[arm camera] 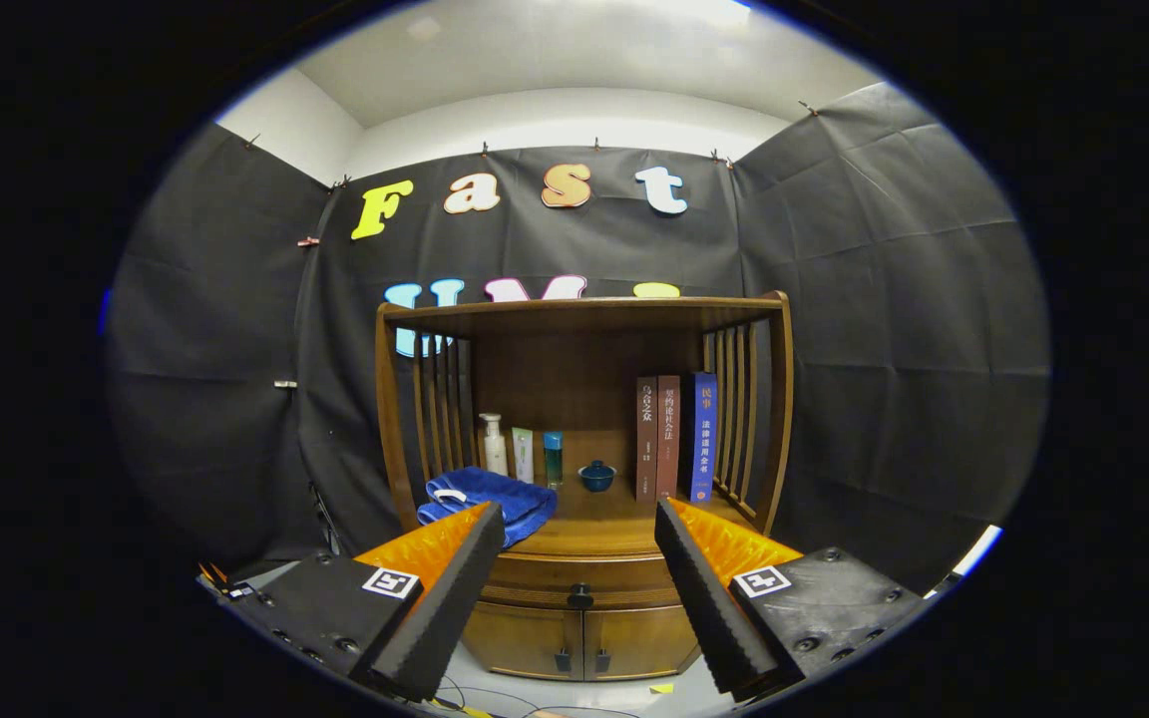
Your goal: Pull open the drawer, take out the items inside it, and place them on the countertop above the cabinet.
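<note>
A wooden cabinet (584,638) with a slatted shelf frame stands ahead of me against the booth wall. Its drawer (624,578) is closed, with a small dark knob (580,596) in the middle of its front, seen between my fingers and some way beyond them. The countertop (602,527) lies just above the drawer. My gripper (574,529) is open and holds nothing; its fingers stand wide apart, well short of the cabinet. What is inside the drawer is hidden.
On the countertop lie a folded blue towel (495,501), three small bottles (523,451), a small dark blue bowl (596,477) and three upright books (674,437). Two lower doors (582,643) sit under the drawer. Cables (465,698) lie on the floor.
</note>
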Demonstrator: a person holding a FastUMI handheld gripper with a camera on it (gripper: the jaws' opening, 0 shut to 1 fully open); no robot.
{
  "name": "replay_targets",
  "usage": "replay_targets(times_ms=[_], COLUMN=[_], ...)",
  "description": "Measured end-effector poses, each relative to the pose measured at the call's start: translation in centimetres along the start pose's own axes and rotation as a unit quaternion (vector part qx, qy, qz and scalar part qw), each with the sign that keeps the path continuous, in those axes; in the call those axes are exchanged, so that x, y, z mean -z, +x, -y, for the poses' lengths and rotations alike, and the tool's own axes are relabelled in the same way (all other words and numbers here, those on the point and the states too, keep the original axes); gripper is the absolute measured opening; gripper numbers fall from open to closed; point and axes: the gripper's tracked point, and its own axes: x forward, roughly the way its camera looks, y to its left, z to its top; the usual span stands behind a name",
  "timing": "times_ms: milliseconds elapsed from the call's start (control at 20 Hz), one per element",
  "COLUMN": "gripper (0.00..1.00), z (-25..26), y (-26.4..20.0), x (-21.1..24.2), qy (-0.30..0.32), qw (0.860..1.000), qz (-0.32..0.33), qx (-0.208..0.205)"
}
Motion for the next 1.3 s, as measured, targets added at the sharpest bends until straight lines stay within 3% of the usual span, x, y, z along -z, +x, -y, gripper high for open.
replay_targets(times_ms=[700, 1300], gripper=[0.99, 0.99], z=[0.9, -0.1], y=[0.0, 3.2], x=[1.1, 6.8], qy=[0.004, -0.009], qw=[1.0, 0.998], qz=[-0.012, -0.064], qx=[0.011, 0.005])
